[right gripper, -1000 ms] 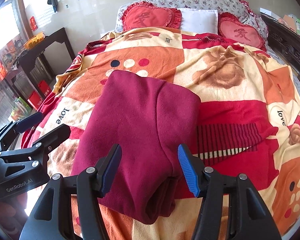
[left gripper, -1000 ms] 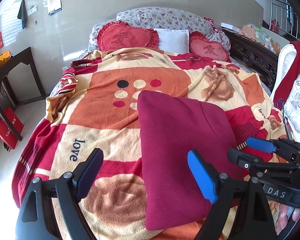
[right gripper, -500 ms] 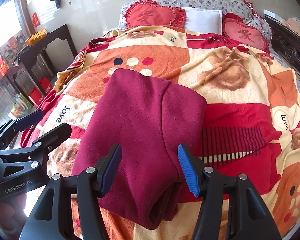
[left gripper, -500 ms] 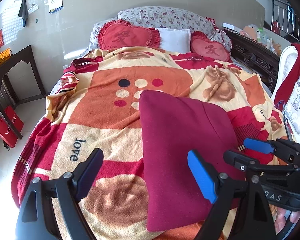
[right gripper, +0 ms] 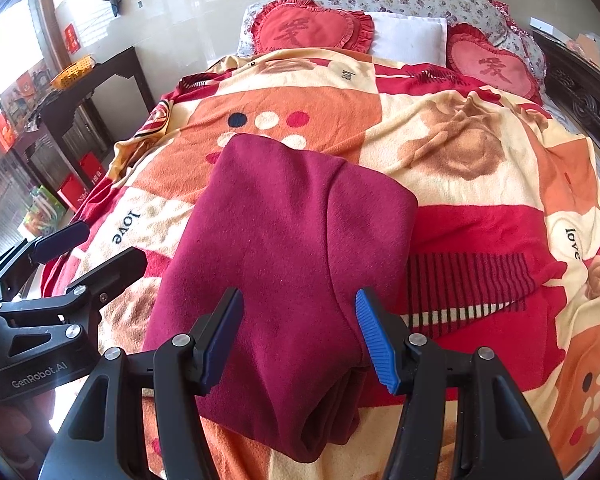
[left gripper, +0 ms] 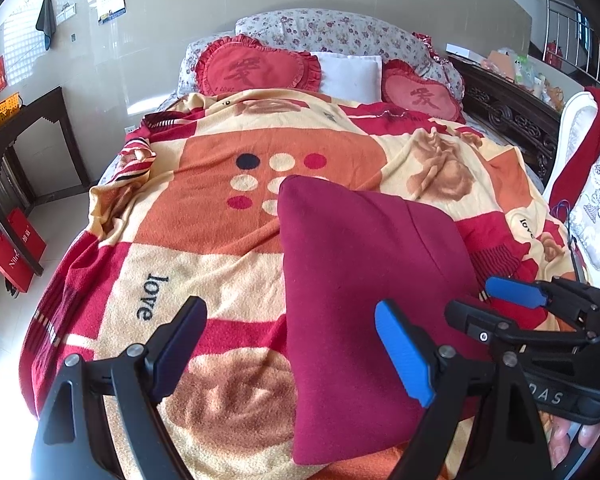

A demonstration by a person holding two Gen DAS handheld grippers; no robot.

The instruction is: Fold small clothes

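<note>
A dark red garment [left gripper: 364,292] lies folded into a long rectangle on the patterned blanket [left gripper: 228,176]; it also shows in the right wrist view [right gripper: 284,264]. My left gripper [left gripper: 288,352] is open and empty, above the garment's near left edge. My right gripper [right gripper: 300,336] is open and empty, above the garment's near end, where folded layers show. Each gripper appears in the other's view: the right one [left gripper: 512,308] beside the garment's right edge, the left one [right gripper: 80,256] at its left.
Two red heart pillows [left gripper: 256,66] and a white pillow [left gripper: 352,74] lie at the bed's head. A dark side table [left gripper: 16,136] and red boxes [left gripper: 16,248] stand left of the bed. A carved dark wooden bed rail [left gripper: 512,116] and a draped chair [left gripper: 588,184] are at the right.
Both grippers have drawn back slightly toward the near edge of the bed, still open. The garment has not moved.
</note>
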